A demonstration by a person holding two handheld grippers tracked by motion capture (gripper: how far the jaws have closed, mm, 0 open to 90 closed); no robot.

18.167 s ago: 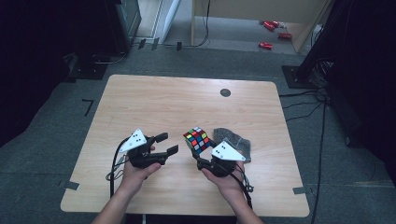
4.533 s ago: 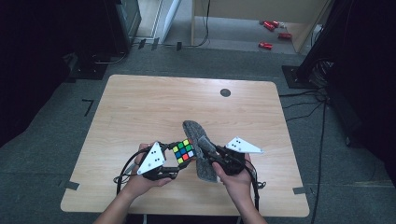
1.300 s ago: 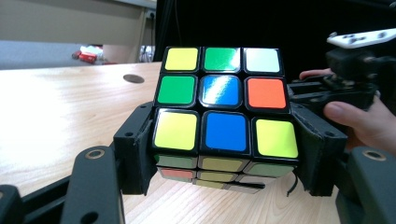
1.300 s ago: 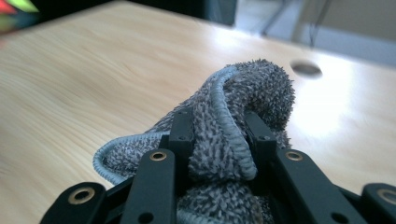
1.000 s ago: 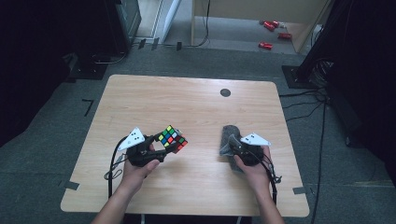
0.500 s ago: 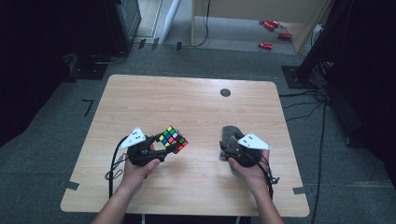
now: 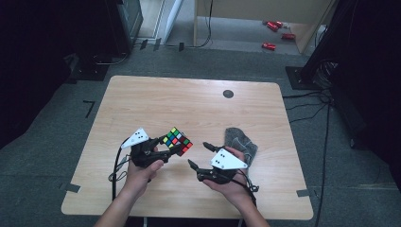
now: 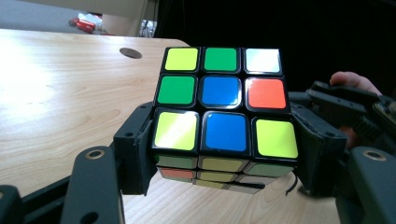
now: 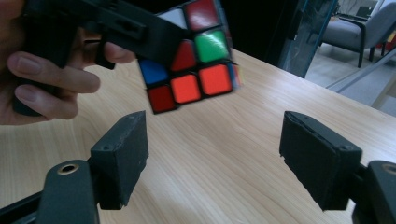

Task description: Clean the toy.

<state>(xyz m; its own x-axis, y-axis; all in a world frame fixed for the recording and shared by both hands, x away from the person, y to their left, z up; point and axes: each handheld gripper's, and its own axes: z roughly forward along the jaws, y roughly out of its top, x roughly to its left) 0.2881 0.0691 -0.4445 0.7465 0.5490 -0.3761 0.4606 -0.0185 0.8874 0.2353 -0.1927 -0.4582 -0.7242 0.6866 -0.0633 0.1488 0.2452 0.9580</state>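
L tongs (image 7: 166, 147) grip cube (image 7: 177, 140) above counter (image 7: 189, 104); R tongs (image 7: 200, 154), open & empty, point at it w/ cube just ahead.

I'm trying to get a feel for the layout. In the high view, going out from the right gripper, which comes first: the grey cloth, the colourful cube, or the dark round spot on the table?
1. Grey cloth: just beyond the right gripper, on its right side.
2. Colourful cube: to its left, held in the left gripper.
3. Dark round spot: far side of the table.
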